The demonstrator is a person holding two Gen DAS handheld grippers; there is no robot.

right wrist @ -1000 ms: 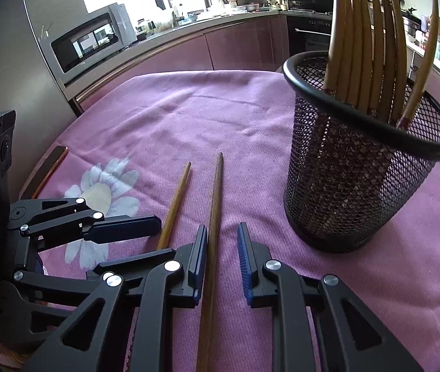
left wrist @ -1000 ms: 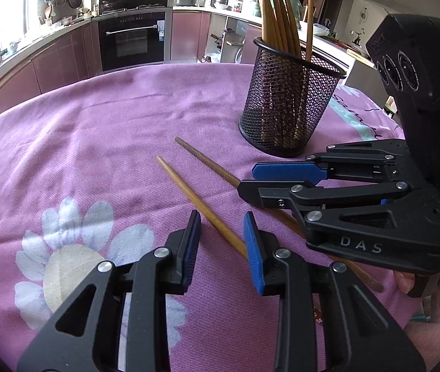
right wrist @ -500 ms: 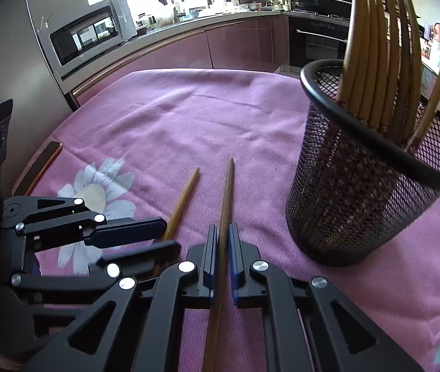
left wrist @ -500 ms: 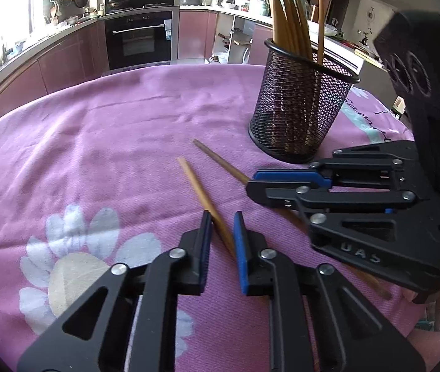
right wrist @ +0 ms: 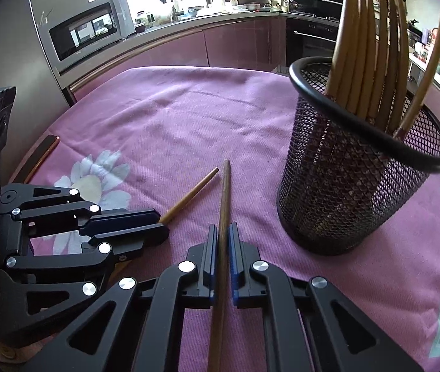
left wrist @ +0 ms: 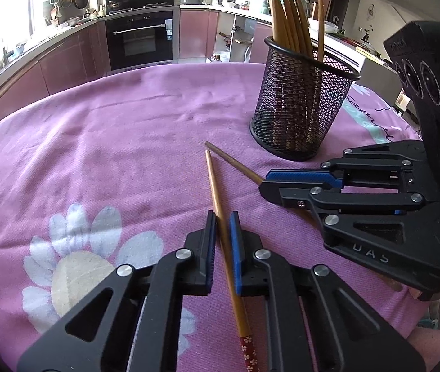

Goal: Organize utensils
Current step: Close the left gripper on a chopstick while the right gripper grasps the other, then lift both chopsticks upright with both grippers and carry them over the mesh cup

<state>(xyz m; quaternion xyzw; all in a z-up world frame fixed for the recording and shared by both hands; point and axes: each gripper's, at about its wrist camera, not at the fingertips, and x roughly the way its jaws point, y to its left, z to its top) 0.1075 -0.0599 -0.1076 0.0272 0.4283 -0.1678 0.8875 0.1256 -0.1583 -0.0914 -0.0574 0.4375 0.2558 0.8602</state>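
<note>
Two wooden chopsticks are at the front of a pink tablecloth. My left gripper [left wrist: 222, 220] is shut on the lighter chopstick [left wrist: 214, 186], which has a red flowered end. My right gripper [right wrist: 222, 232] is shut on the darker chopstick [right wrist: 224, 195]. In the right wrist view the left gripper [right wrist: 161, 228] holds the lighter chopstick [right wrist: 193, 192] to the left. In the left wrist view the right gripper [left wrist: 265, 183] holds the darker chopstick [left wrist: 232, 162]. A black mesh holder [left wrist: 300, 105] with several chopsticks stands behind; it also shows at the right in the right wrist view [right wrist: 353, 183].
The round table's pink cloth [left wrist: 111, 142] has a white flower print [left wrist: 77, 263] at the front left. A dark flat object [right wrist: 41, 155] lies at the table's left edge. Kitchen counters, an oven and a microwave lie beyond the table.
Both grippers have closed: the right on the darker chopstick, then the left on the lighter one. The lighter chopstick now points more straight ahead, its tip next to the darker one's.
</note>
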